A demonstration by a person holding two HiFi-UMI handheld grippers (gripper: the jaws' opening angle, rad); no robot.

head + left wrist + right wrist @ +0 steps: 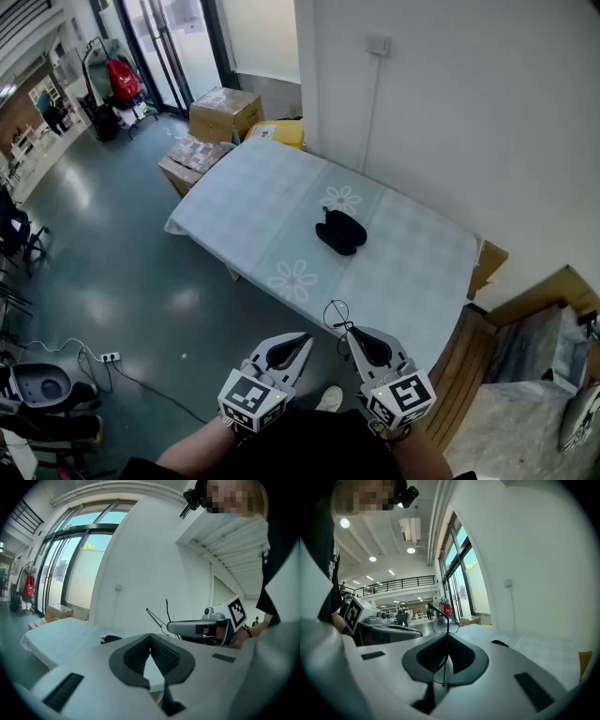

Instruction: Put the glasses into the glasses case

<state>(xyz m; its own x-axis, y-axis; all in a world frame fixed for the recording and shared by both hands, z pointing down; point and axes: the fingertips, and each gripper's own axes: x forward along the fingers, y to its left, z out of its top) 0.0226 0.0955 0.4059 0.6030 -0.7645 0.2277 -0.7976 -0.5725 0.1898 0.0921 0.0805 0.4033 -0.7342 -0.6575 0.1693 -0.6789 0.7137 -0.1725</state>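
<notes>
Open hall-like workspace: glass doors [173,37], cardboard boxes [223,112], mezzanine railing [393,582], cloth-covered table [262,202].

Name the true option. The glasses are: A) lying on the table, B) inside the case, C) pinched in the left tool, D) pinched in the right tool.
D: the right tool's jaws are closed on the thin frame of the glasses, while the black glasses case lies apart on the table.

Cloth-covered table [272,202], cardboard boxes [223,112] at its far end, red bag [123,79]
</notes>
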